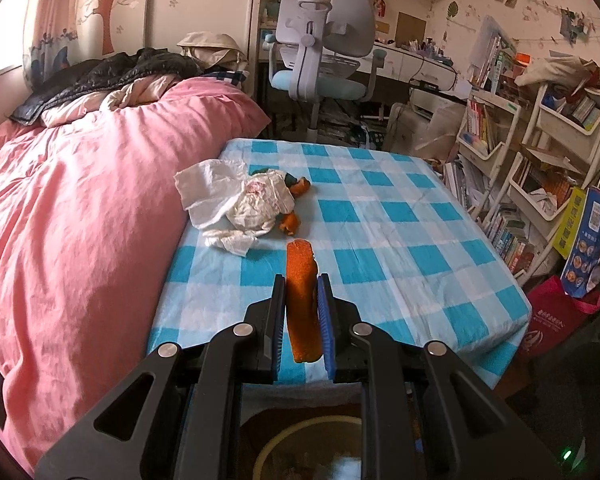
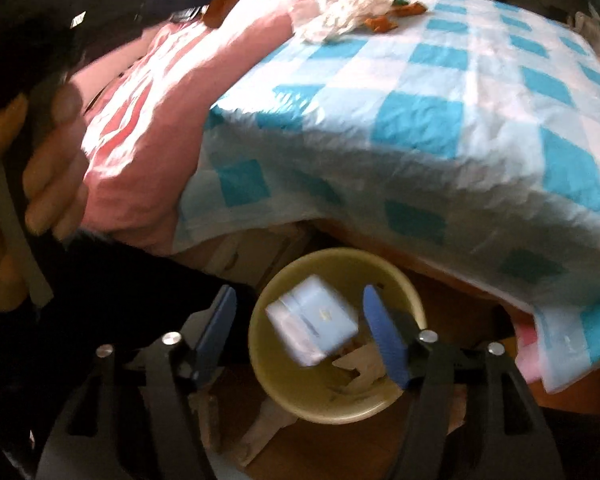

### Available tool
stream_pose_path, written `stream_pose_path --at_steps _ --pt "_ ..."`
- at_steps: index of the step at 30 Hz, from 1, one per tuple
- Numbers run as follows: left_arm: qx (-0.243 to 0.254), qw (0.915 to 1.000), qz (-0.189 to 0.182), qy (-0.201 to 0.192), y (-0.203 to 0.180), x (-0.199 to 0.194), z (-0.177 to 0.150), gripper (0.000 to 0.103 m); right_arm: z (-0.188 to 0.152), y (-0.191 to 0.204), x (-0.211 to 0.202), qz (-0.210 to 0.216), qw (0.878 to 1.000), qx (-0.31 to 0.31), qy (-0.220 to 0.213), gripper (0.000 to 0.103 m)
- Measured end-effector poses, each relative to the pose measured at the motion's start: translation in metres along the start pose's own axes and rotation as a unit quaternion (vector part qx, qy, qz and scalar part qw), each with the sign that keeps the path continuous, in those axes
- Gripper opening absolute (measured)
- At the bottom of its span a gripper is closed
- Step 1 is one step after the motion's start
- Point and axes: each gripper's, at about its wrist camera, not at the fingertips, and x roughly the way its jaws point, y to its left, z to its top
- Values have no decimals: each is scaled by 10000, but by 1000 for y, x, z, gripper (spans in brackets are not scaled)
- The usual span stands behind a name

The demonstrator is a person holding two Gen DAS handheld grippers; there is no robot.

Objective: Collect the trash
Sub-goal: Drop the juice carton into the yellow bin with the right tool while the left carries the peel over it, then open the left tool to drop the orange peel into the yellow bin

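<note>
My left gripper (image 1: 301, 286) is shut on a long strip of orange peel (image 1: 301, 300), held above the near edge of the blue checked table (image 1: 400, 216). A pile of crumpled white tissue (image 1: 236, 200) and orange peel pieces (image 1: 290, 222) lies on the table's far left; it also shows in the right wrist view (image 2: 340, 12). My right gripper (image 2: 300, 320) is open above a yellow bin (image 2: 340, 404) on the floor. A pale blue box (image 2: 312, 330), blurred, is between the fingers over the bin's mouth. The bin's rim (image 1: 268, 440) also shows under the left gripper.
A pink bed (image 1: 80, 208) borders the table's left side. A desk chair (image 1: 324, 48) stands beyond the table. Book shelves (image 1: 532, 168) and bags (image 1: 556, 312) crowd the right. A hand (image 2: 28, 184) holds the left gripper's handle at the right wrist view's left edge.
</note>
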Motion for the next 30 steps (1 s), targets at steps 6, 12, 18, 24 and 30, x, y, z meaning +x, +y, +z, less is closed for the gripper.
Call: stream_pose_path --at_steps 6,12,18,24,30 --pt "71 9999 -19 90 -7 -2 -9 15 4 -8 -19 -210 9981 258 -521 69" --pt "133 9996 -60 229 -13 -6 -24 15 10 -19 -42 -509 9902 549 -1177 74" --pt "242 9988 -86 419 -23 -10 -41 15 10 -27 -59 -691 9813 789 -1611 76" --pt "352 9969 -127 698 -32 -11 -60 15 9 -35 -73 -850 9735 938 -1905 79" --pt "502 9925 -198 1096 -43 -8 -81 15 9 -38 -79 -908 9698 1007 -2027 82"
